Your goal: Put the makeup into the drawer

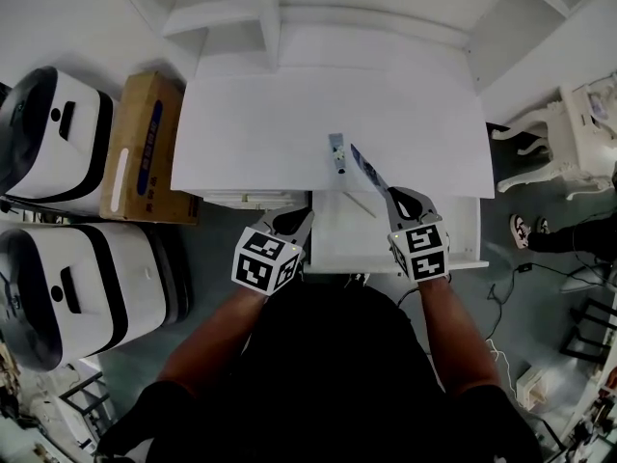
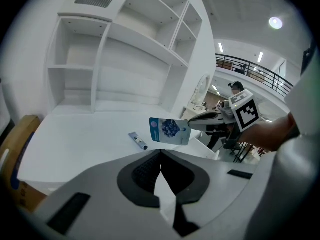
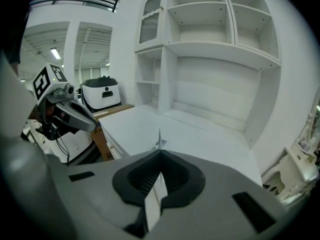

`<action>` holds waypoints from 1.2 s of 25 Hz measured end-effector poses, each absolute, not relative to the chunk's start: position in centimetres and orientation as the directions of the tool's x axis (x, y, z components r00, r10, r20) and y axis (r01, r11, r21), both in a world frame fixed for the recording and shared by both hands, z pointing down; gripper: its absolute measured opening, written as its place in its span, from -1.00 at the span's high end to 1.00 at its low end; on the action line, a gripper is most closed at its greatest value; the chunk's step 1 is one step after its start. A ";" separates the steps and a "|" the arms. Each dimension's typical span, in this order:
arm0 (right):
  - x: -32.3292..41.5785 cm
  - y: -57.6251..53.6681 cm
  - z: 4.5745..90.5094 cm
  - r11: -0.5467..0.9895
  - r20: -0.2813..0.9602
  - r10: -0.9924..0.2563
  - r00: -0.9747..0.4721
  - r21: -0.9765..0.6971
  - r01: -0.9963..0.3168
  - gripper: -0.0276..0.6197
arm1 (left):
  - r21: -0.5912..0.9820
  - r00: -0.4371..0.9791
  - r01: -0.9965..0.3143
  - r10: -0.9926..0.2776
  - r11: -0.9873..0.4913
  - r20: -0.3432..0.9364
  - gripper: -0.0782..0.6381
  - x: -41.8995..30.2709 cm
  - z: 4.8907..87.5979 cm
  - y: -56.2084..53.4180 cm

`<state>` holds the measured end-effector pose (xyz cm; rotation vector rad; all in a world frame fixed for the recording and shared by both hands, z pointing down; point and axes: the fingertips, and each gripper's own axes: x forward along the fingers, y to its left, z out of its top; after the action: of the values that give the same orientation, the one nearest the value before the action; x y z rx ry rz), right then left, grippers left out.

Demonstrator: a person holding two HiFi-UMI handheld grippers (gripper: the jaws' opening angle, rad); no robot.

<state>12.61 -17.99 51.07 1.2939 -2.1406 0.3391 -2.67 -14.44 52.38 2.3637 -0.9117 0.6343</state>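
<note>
My right gripper [image 1: 390,193] is shut on a flat blue-and-white makeup sachet [image 1: 367,169] and holds it in the air above the white desk [image 1: 251,133], just behind the open drawer [image 1: 337,244]. The left gripper view shows the sachet [image 2: 170,131] face-on; in the right gripper view it stands edge-on [image 3: 159,142] between the pads. A small makeup tube [image 1: 336,152] lies on the desk beside it. A thin stick [image 1: 362,204] lies in the drawer. My left gripper [image 1: 305,218] hovers at the drawer's left front corner, shut and empty.
A cardboard box [image 1: 145,148] and two white appliances [image 1: 58,133] [image 1: 77,292] stand left of the desk. White shelves [image 1: 231,13] rise behind it. A white stool [image 1: 564,138] and a person's shoes [image 1: 525,230] are on the right.
</note>
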 end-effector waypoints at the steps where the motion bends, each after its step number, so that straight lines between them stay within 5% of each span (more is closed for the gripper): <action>1: 12.5 -17.3 51.2 0.503 0.623 -0.700 -0.349 0.084 -0.860 0.83 | 0.299 0.665 -0.708 -0.462 -0.640 0.586 0.75 -2.5 52.4 -14.4; 17: 7.8 -9.9 56.0 0.675 0.715 -0.479 -0.509 -0.071 -0.735 0.83 | 0.302 0.675 -0.692 -0.438 -0.656 0.594 0.75 -1.5 52.3 -13.4; 30: 7.8 -9.4 60.2 0.630 0.742 -0.378 -0.554 -0.233 -0.741 0.83 | 0.299 0.639 -0.732 -0.465 -0.612 0.613 0.75 -2.7 52.9 -12.9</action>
<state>7.75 -9.39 60.23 0.8709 -2.1882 0.7095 -2.73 -12.91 52.91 2.3243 -0.9331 0.6624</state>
